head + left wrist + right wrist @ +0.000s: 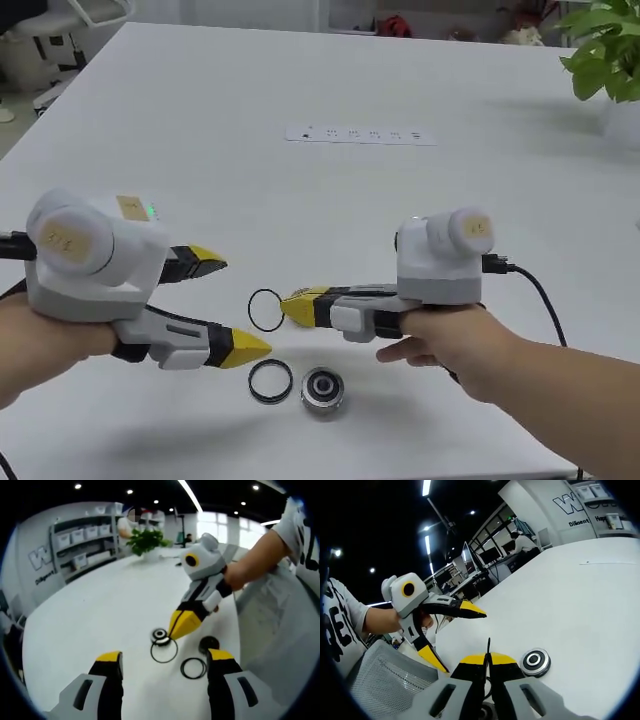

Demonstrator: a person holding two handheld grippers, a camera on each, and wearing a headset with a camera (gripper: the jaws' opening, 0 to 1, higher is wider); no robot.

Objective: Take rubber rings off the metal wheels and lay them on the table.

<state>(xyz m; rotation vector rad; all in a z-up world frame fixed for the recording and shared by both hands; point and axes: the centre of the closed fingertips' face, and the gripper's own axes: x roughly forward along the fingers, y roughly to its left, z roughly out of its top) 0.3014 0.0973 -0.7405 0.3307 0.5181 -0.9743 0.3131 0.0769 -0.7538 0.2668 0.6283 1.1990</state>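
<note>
On the white table point(330, 190), a metal wheel point(322, 388) is lying flat, with a loose rubber ring point(251, 382) just beside it. The right gripper point(288, 307) is pressing its jaws together on a thin rubber ring point(249, 310), which is hanging from the yellow tips above the loose ring. The left gripper point(228, 304) is hovering near, with its jaws spread wide and gripping nothing. In the left gripper view, a second, darker wheel point(209, 643) is sitting near the loose ring. A power strip point(360, 135) is lying farther back.
</note>
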